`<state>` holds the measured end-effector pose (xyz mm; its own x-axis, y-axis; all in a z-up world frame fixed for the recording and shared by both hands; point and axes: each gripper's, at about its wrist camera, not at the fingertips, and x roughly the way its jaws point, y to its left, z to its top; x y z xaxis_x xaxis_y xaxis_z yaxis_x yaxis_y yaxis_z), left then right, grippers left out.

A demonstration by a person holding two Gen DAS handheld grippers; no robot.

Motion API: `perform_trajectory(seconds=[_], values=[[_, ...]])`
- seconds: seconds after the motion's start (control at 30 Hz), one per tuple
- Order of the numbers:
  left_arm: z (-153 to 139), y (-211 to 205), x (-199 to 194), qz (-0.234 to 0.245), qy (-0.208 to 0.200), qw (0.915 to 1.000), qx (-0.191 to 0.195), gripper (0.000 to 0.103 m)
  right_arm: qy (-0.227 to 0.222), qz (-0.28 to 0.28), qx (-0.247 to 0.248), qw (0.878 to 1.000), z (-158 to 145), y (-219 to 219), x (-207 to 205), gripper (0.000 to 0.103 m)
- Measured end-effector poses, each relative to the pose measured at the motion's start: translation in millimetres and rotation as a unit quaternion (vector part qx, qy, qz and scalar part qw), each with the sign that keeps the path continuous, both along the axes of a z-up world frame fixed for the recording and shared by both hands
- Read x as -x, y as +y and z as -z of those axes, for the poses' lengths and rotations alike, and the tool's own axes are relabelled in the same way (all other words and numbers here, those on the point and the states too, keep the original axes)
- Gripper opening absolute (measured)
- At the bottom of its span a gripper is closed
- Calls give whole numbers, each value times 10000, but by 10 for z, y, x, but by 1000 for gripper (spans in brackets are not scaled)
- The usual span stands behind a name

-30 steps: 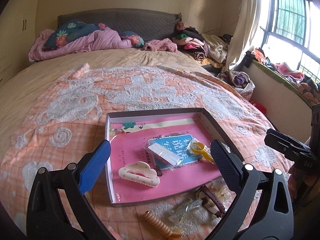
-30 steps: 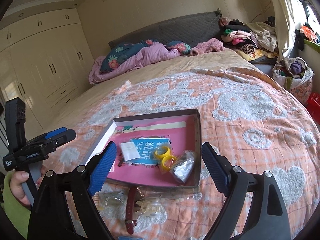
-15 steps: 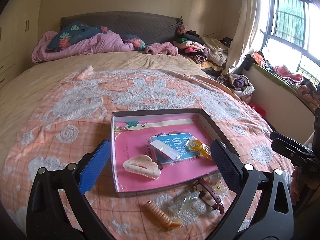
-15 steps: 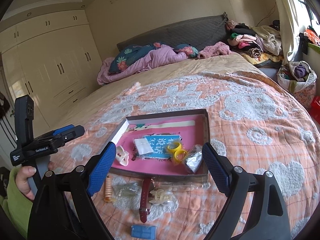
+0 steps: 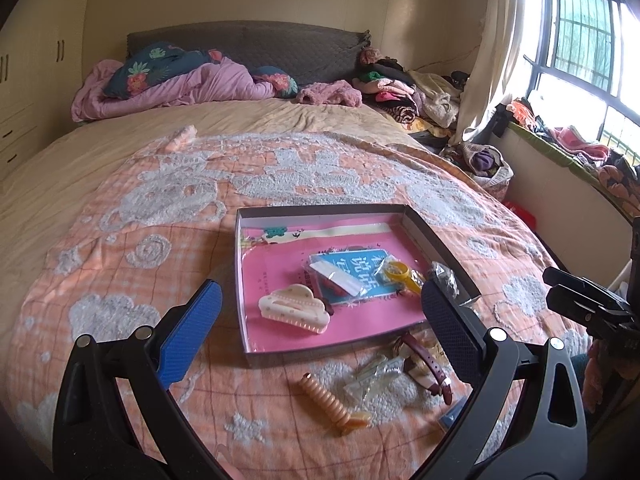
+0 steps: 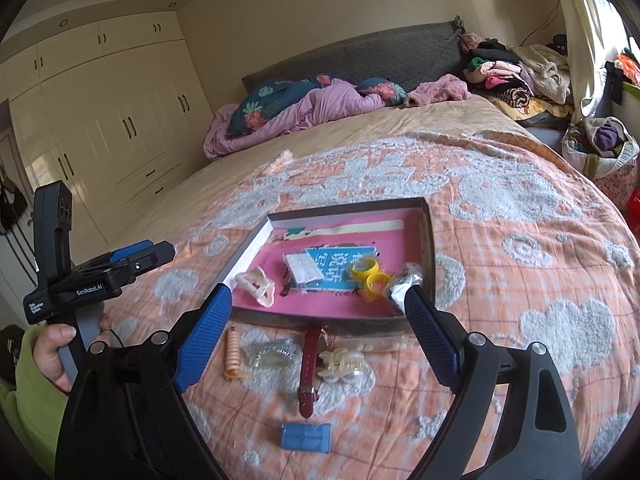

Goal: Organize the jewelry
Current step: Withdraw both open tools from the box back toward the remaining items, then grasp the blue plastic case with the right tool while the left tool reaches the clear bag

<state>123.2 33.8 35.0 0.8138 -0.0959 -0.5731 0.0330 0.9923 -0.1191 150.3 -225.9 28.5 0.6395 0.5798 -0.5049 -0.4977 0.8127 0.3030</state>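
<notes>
A shallow pink-lined box [image 5: 440,246] [image 6: 427,240] lies on the bed. In it are a cream claw clip [image 5: 294,309] [image 6: 256,285], a blue card [image 5: 352,276] [image 6: 340,266], yellow rings [image 5: 396,271] [image 6: 370,274] and a silvery bag [image 6: 402,284]. In front of the box lie a peach spiral hair tie [image 5: 330,402] [image 6: 232,354], a clear packet [image 6: 270,354], a dark red strap [image 5: 430,364] [image 6: 309,370], a pale clip [image 6: 342,362] and a small blue case [image 6: 306,437]. My left gripper [image 5: 316,330] and right gripper [image 6: 318,328] are open, empty, held above these.
The orange patterned bedspread [image 5: 160,208] covers the bed. A purple duvet and pillows [image 5: 180,84] lie at the headboard. Clothes piles [image 5: 408,92] and a window sit right. Wardrobes [image 6: 100,120] stand left. The left gripper shows in the right wrist view [image 6: 100,276].
Both grippers have drawn back and up from the box, so more of the bed and the loose items in front of the box show. Nothing was grasped.
</notes>
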Motion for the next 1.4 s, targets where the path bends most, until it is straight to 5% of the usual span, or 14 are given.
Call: perform_trajectory(seconds=[0.93, 1.4], values=[[306, -143, 233, 157, 445, 9982, -372, 93, 259, -175, 466, 9984, 268, 153, 283, 87], [489, -191, 273, 264, 637, 9960, -576, 93, 568, -264, 948, 9935, 682, 300, 389, 87]])
